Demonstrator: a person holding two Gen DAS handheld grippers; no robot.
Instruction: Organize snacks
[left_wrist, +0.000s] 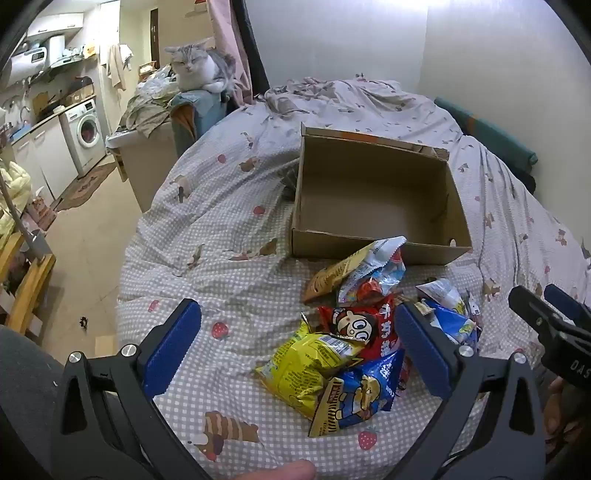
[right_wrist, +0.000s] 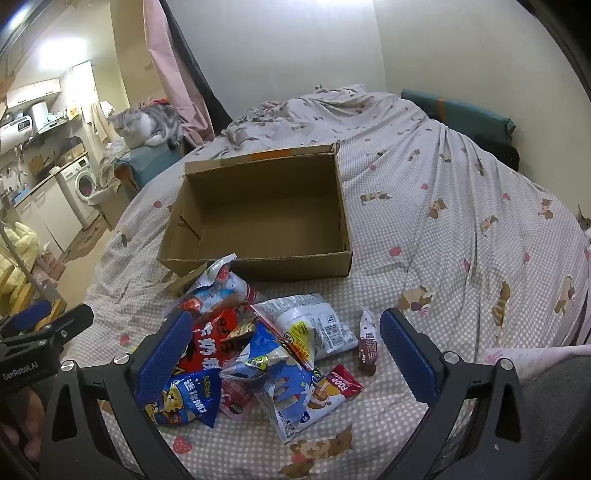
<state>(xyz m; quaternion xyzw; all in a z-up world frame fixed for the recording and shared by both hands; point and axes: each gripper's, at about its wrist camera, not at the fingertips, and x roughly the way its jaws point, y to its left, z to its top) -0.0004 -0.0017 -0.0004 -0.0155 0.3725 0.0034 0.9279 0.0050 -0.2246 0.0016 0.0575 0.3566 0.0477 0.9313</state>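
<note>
Left gripper (left_wrist: 297, 341) jaws spread wide, nothing between the blue pads (left_wrist: 170, 345), held low over the near edge of the snack pile. Right gripper (right_wrist: 282, 349) likewise wide apart, empty, over the same pile.

Snack packets heaped on the checked bedspread (left_wrist: 221, 258), just in front of the cardboard box (left_wrist: 373, 195). Yellow chip bag (left_wrist: 306, 365) at near left of the heap; red cartoon packet (left_wrist: 360, 330) behind it; blue cartoon packet (left_wrist: 364, 397) nearest the camera. White packet with barcode (right_wrist: 317, 326) on the right side of the pile; small brown sachet (right_wrist: 367, 341) just beside it, apart from the heap.

Box open-topped, nothing inside, near wall touched by a tilted white-and-yellow packet (left_wrist: 369, 258).

Grey-white cat (left_wrist: 201, 68) lying on laundry beyond the bed. Washing machine (left_wrist: 85, 133) at far left.
</note>
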